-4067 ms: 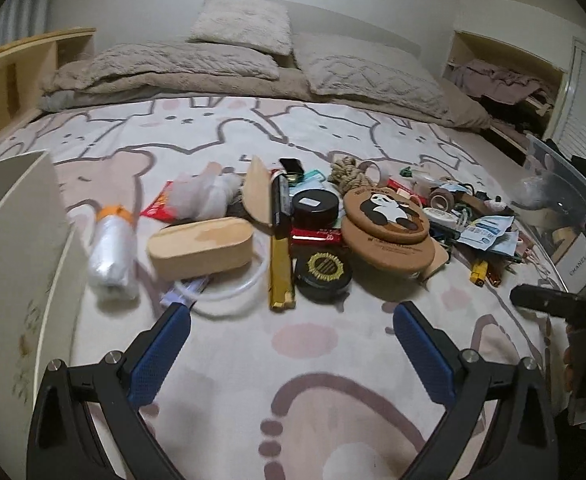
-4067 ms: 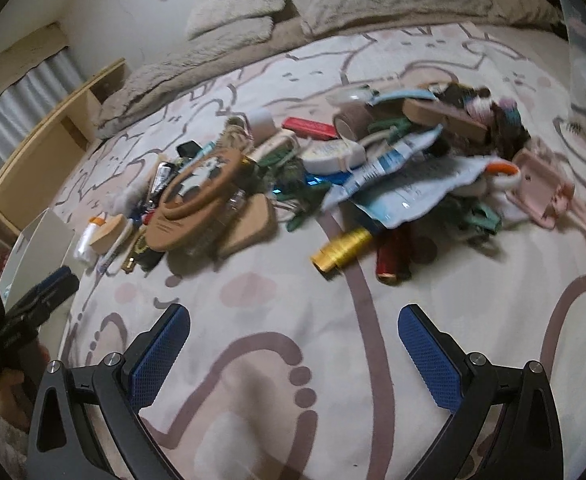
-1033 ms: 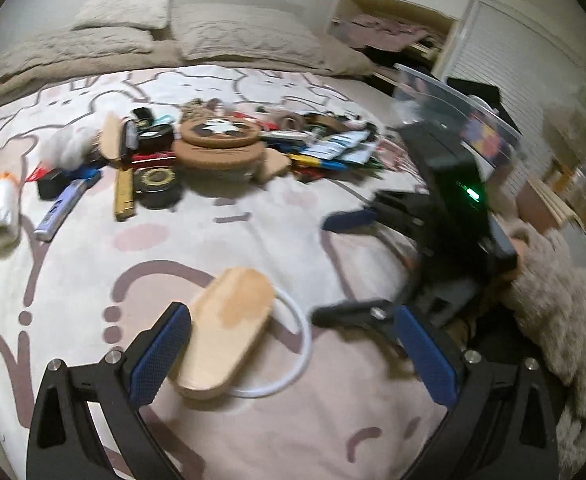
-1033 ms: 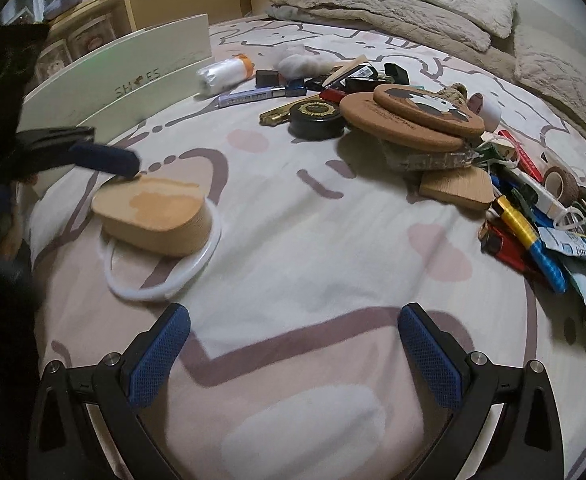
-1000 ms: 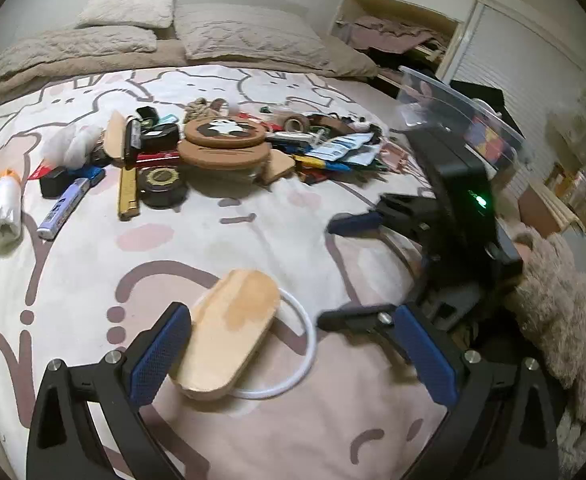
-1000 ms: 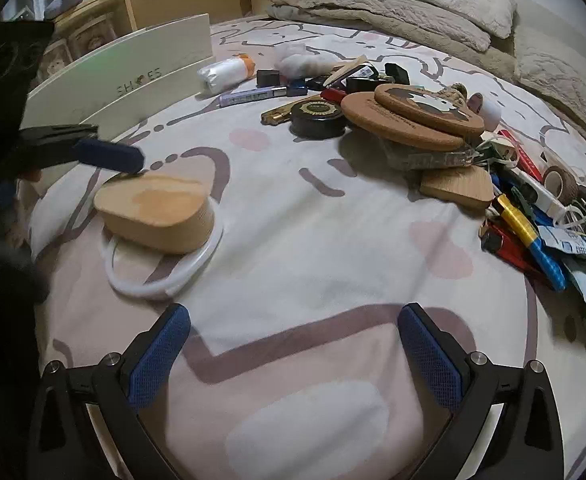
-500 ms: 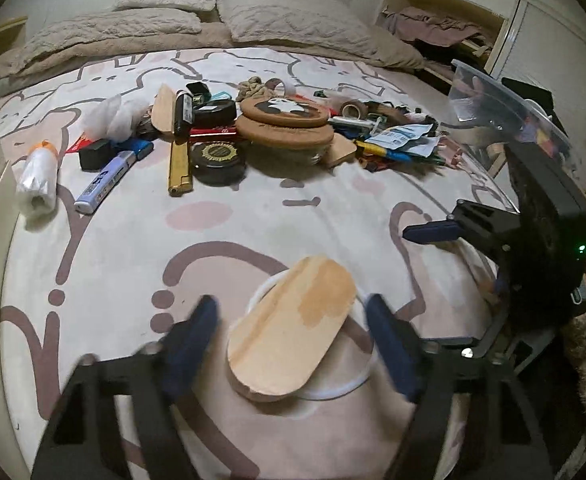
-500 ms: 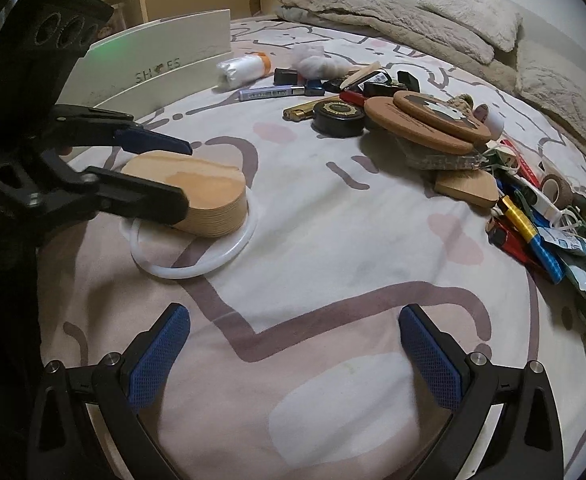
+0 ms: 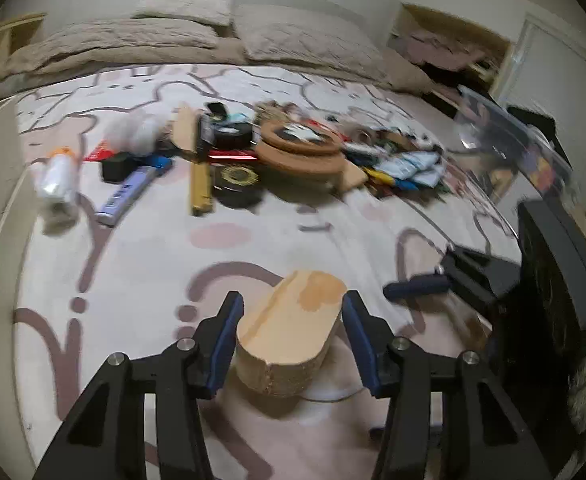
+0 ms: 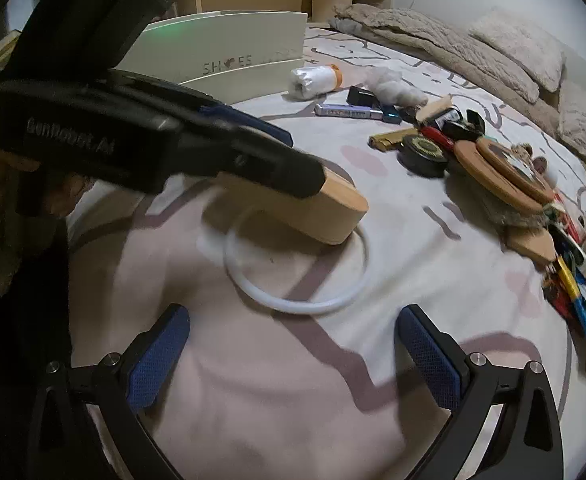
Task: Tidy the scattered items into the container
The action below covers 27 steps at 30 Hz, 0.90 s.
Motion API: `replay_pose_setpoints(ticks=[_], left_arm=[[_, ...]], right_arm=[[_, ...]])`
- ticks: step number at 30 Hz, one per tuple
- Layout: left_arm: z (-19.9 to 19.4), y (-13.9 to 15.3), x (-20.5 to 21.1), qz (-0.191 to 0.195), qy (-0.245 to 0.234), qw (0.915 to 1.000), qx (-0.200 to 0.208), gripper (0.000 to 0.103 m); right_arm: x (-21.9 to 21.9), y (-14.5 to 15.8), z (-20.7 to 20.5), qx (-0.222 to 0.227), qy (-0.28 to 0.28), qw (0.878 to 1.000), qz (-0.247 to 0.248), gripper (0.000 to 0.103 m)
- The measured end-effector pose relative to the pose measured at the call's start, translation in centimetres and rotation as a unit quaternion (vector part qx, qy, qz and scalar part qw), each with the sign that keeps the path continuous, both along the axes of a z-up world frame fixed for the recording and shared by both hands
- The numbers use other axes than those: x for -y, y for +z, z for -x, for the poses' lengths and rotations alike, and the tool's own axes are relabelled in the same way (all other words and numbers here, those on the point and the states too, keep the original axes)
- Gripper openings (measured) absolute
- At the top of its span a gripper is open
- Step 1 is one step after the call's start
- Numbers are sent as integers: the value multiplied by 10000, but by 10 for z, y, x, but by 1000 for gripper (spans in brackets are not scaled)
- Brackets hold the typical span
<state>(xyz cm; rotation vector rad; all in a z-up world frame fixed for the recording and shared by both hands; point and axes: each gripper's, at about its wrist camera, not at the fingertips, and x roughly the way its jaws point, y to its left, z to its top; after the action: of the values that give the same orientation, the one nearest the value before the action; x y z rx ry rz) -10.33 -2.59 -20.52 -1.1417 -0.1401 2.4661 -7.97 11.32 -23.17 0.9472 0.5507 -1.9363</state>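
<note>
Wooden oval box [image 9: 289, 336], pale and lifted off the patterned bedspread [image 9: 133, 264], we log clamped between our left gripper [image 9: 289, 332] pads in the left view; right view: our right gripper [image 10: 293, 344] gapes empty near the white plastic ring [image 10: 297, 260].

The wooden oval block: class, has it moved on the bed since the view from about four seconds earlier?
Yes. The wooden oval block has left the item pile and come toward the camera, now between the left hand-held gripper pads, lifted above the white ring.

matt wooden block [image 9: 293, 332], smooth plastic ring [image 10: 297, 304]
</note>
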Motion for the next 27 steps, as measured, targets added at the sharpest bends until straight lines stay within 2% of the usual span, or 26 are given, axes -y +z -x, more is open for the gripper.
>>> replay_pose_setpoints(ticks=[8, 10, 13, 18, 19, 20, 22, 27], left_arm=[[6, 4, 28, -247, 631, 9977, 15, 50], [6, 6, 33, -395, 681, 9969, 8, 43], [6, 6, 36, -487, 704, 9963, 30, 43], [5, 4, 30, -338, 606, 9976, 66, 43], [5, 3, 28, -294, 562, 9980, 78, 51], [5, 1, 26, -251, 524, 9983, 90, 70], [5, -1, 21, -176, 463, 9987, 112, 85], [9, -11, 13, 37, 304, 9991, 290, 85]], right_arm=[[19, -1, 23, 294, -614, 9976, 152, 103], [26, -2, 26, 272, -694, 9971, 123, 103], [29, -4, 36, 387, -946, 9945, 222, 103], [25, -5, 39, 418, -1112, 9925, 280, 103], [25, -5, 39, 417, -1125, 9924, 286, 103], [24, -5, 39, 418, -1131, 9923, 294, 103], [24, -6, 41, 420, -1150, 9920, 296, 103], [19, -6, 42, 422, -1249, 9908, 302, 103]])
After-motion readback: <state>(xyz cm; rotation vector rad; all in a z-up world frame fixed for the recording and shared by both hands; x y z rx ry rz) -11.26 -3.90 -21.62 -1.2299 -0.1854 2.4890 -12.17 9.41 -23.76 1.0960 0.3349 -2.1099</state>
